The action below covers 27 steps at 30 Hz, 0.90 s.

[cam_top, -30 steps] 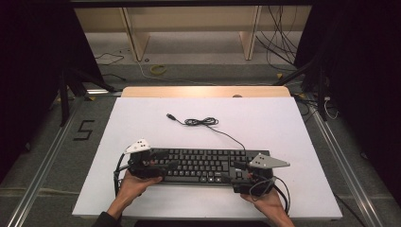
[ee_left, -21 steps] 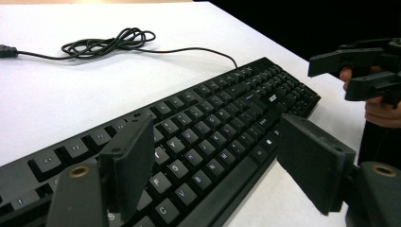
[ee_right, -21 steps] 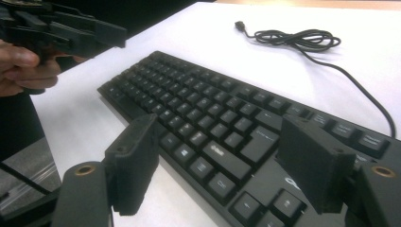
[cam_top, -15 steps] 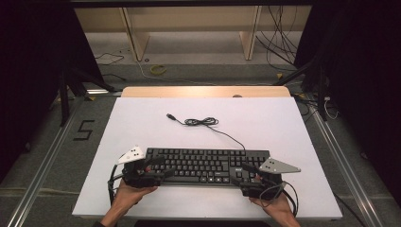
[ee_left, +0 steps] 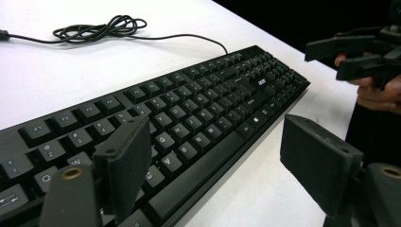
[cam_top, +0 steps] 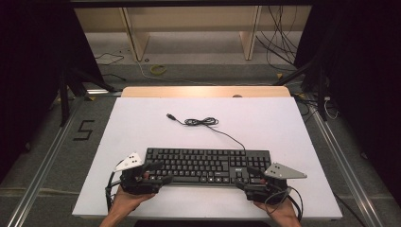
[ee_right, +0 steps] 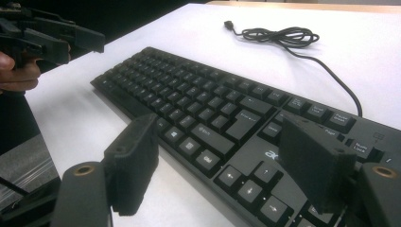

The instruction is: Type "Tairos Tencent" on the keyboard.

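One keyboard [cam_top: 208, 164], one coiled cable [cam_top: 201, 122]; two grippers, left [cam_top: 153, 172] and right [cam_top: 247, 177], fingers wide apart, holding nothing.

A black full-size keyboard [cam_top: 208, 165] lies flat on the white worktop [cam_top: 142, 123], keys up, near the front edge and running left to right. White legends show on its keys. Its thin black cable [cam_top: 203, 122] leaves the far edge towards the right, runs back across the worktop to a loose coil, and ends in a plug lying left of that coil
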{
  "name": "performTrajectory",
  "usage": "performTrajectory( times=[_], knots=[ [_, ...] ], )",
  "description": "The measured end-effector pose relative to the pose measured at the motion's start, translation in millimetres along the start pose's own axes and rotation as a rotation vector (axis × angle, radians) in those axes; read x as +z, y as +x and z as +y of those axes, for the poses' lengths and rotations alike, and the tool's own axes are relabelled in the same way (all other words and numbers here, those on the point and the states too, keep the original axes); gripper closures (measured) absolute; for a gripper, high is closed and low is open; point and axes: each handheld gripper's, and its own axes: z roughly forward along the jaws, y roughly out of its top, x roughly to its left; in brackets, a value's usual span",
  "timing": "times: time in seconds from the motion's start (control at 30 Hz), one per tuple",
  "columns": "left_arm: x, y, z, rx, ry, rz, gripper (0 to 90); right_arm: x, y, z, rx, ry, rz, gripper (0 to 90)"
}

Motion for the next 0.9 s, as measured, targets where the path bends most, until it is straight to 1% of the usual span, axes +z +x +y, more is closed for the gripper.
performTrajectory(
  times=[0.07,0.43,0.9],
  knots=[
    [-0.9,0.4,-1.2,-0.008,-0.005,0.003,24.8,-1.2,-0.2,-0.7,0.001,0.000,-0.001,30.3],
    [-2.6,2.5,-1.6,-0.009,-0.017,0.015,24.6,-2.8,-0.4,-1.5,0.002,-0.003,-0.005,30.3],
    [-1.2,2.7,-1.9,-0.008,-0.010,0.015,24.5,-2.5,-0.2,-1.2,0.000,-0.003,-0.007,30.3]
  ],
)
